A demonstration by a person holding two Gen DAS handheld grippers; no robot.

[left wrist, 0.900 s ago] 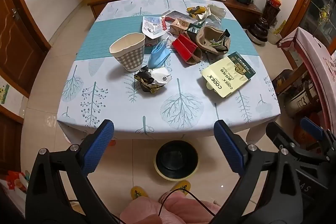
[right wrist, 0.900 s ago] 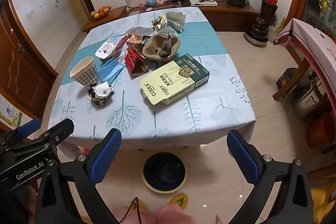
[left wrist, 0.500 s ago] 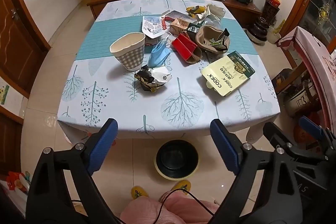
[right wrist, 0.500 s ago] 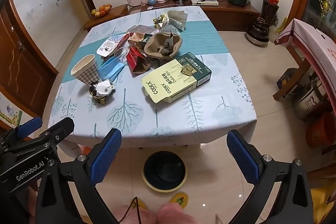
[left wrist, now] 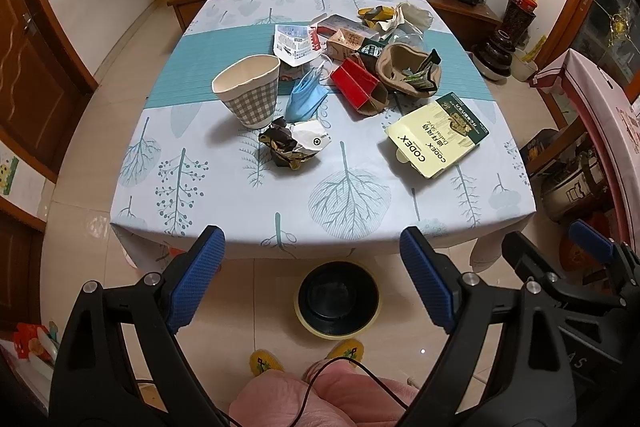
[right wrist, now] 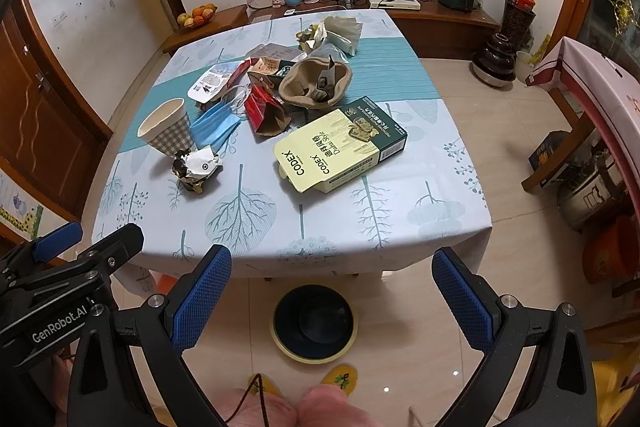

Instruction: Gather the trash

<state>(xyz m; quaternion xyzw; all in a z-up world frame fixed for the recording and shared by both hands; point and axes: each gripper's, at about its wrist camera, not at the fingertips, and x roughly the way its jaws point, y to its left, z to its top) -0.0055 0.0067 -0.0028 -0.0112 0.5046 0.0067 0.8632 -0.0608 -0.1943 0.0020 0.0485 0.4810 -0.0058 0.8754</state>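
I hold both grippers short of the near edge of the bench (left wrist: 320, 239), out over the tiled floor. My left gripper (left wrist: 314, 251) has its fingers spread wide with nothing between them, and my right gripper (right wrist: 332, 267) is the same, wide apart and empty.

The trash sits on the far half of the bench. Nearest me is a crumpled wrapper (left wrist: 294, 145), just in front of a checked paper cup (left wrist: 250, 91) that stands upright at the left of the pile. A blue face mask (left wrist: 304, 99) lies beside the cup, then a red carton (left wrist: 360, 87) on its side and a brown paper bag (left wrist: 408, 73) with scraps in it. A yellow CODEX box (right wrist: 340, 149) lies flat to the right, apart from the others and closest to the right edge. More packets and paper (left wrist: 296, 41) crowd behind, toward the far edge.

Between the near edge and the wrapper the tablecloth is bare, a broad band across the whole width. The left side beyond the cup is bare too. On the floor just below the near edge, between my fingers, stands a round black bin with a yellow rim (left wrist: 337, 301), and my slippered feet (left wrist: 264, 363) are just behind it.
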